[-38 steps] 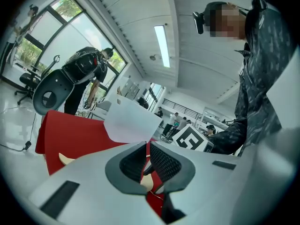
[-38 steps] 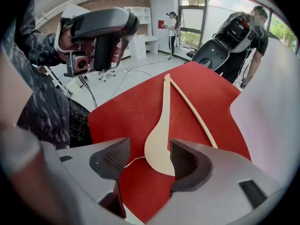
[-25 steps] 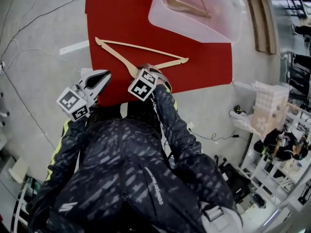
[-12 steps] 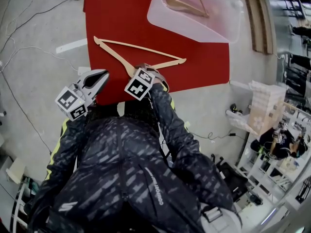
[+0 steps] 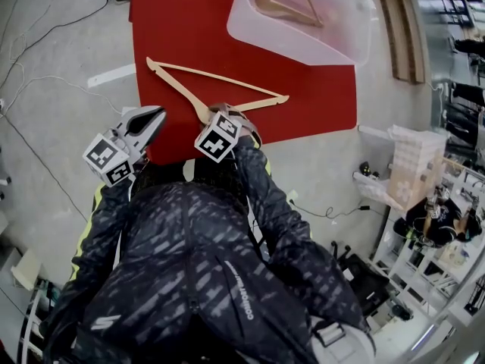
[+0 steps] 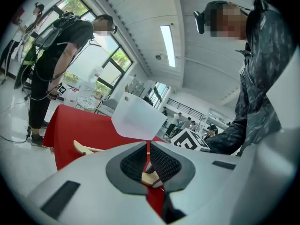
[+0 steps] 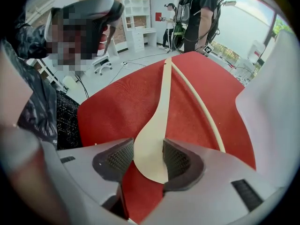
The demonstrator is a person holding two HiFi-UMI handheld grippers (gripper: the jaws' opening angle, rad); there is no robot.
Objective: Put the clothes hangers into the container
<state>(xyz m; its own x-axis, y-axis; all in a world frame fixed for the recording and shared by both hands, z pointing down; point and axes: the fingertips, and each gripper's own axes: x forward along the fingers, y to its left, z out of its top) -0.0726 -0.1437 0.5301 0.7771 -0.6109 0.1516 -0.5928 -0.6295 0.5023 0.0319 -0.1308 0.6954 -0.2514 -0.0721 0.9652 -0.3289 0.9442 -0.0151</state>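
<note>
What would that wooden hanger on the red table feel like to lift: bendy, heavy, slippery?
Probably stiff: the wooden hanger keeps straight thin arms. Likely light, being an open frame. Its smooth face might slip, and with the right gripper just closing on its wide middle, the long arms may swing.

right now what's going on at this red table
A person works over the red table with two handheld grippers. The right gripper has just been closing its jaws on the wide middle of a wooden hanger lying flat there. The left gripper hovers beside it, jaws shut and empty. A second hanger already lies in the clear container.
</note>
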